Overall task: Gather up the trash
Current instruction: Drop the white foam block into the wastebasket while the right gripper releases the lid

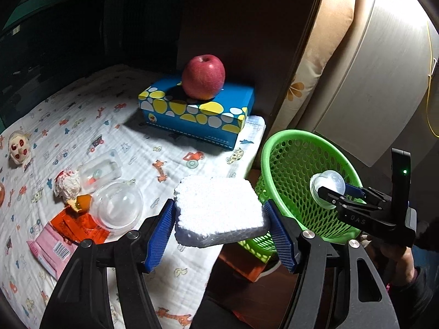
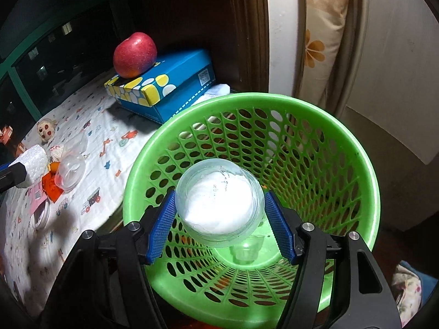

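The left gripper [image 1: 221,226] has its blue ribbed pads [image 1: 160,237] clamped on either side of a white styrofoam block [image 1: 219,211], a squarish slab with a pebbled, beaded surface and rounded corners. It is held above the edge of the bed, just beside the green plastic basket [image 1: 299,161].

The right gripper [image 2: 219,219] is closed on a clear plastic cup [image 2: 219,203], round and thin-walled, with something white and crumpled inside (paper or tissue, it cannot be told which). The cup hangs over the mouth of the basket [image 2: 356,150], whose wall is a lattice of oval holes under a smooth rim. A small clear cup [image 2: 245,250] already lies at the bottom.

On the bedsheet [image 1: 109,126], a soft crinkled cotton printed with cartoon cars and giraffes, more trash lies together: a clear plastic dome [image 1: 116,205], an orange foil wrapper [image 1: 74,226], a pink packet with a barcode [image 1: 52,252], a crumpled white wad [image 1: 67,185] and a clear blister tray [image 1: 103,168]. A glossy red apple [image 1: 203,76] sits on a blue cardboard tissue box [image 1: 197,109] patterned with yellow and white pebbles.
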The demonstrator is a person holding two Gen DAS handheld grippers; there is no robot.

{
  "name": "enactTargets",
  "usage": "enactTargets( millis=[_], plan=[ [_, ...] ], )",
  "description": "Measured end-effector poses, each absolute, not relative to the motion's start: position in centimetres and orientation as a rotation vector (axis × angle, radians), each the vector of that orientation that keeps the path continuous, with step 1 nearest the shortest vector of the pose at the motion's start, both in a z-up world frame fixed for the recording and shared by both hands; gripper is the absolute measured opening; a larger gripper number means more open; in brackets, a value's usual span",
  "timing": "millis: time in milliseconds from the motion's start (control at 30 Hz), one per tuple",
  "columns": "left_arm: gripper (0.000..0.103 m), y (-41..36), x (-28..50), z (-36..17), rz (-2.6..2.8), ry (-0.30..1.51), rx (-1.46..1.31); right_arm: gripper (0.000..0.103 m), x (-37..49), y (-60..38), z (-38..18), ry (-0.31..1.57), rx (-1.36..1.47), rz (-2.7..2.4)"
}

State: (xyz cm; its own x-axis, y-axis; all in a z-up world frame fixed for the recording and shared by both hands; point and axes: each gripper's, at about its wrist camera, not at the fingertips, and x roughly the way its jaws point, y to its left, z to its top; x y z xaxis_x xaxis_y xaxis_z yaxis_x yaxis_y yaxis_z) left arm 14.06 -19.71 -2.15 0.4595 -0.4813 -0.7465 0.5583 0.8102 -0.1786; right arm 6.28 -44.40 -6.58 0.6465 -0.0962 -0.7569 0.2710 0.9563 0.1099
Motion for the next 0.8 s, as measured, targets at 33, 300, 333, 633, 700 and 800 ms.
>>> enactTargets(
  millis=[33, 300, 333, 633, 700, 800],
  plan=[
    [0.064, -20.2, 14.1, -2.2, -0.649, 0.887, 0.101, 0.065, 6.1, -44.6, -6.7, 0.845, 0.223, -0.216],
    [0.064, -24.4, 13.9, -2.6, -0.714, 0.886, 0.146, 0.065, 5.3, -45.7, -7.2, 0.849, 0.242, -0.233],
    [0.064, -24.8, 13.9, -2.7, -0.72, 0.885, 0.151, 0.065, 5.2, -45.9, -7.2, 0.848, 0.245, -0.235],
    [0.064, -28.4, 14.4, -3.6, -0.764, 0.901, 0.161, 0.072, 3.6, -47.1, -6.6, 0.829, 0.264, -0.264],
    [0.064, -29.3, 14.4, -3.8, -0.778, 0.905, 0.165, 0.072, 3.1, -47.4, -6.4, 0.821, 0.261, -0.271],
    [0.064, -30.6, 14.2, -4.2, -0.796, 0.91, 0.173, 0.072, 2.1, -47.7, -6.0, 0.805, 0.256, -0.287]
  ],
)
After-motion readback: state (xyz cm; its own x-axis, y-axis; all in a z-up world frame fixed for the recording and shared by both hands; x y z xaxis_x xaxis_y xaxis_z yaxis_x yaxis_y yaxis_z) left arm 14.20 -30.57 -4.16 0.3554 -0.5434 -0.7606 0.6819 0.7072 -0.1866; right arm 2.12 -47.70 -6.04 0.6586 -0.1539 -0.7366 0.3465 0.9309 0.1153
